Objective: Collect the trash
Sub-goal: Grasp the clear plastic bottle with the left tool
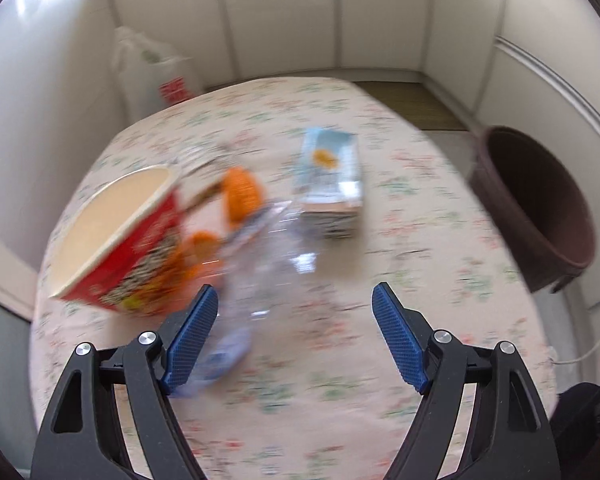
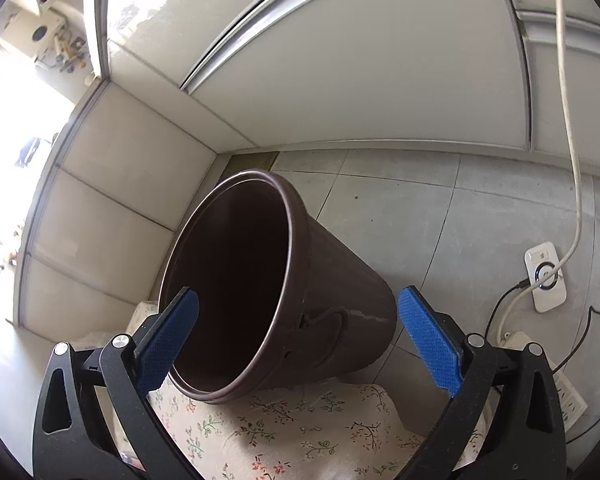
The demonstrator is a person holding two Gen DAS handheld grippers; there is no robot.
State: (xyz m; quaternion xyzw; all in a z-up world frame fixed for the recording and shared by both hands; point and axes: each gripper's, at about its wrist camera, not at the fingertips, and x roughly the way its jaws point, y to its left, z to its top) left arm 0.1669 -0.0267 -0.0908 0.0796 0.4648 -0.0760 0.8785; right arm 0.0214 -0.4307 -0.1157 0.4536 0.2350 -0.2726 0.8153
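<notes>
In the blurred left wrist view, trash lies on the floral table [image 1: 380,240]: a red paper bowl [image 1: 116,236] tipped on its side, orange peels [image 1: 240,192], a clear crushed plastic bottle [image 1: 260,272] and a pale blue carton [image 1: 328,184]. My left gripper [image 1: 296,312] is open above the table, its left finger close to the bottle. The brown bin [image 1: 540,204] stands off the table's right edge. In the right wrist view my right gripper [image 2: 298,328] is open and empty, right in front of the bin's [image 2: 340,292] dark mouth.
A white plastic bag [image 1: 156,72] stands at the table's far left by the wall. On the grey tiled floor right of the bin lie a white power strip [image 2: 544,276] and cables [image 2: 572,160]. White panel walls enclose the corner.
</notes>
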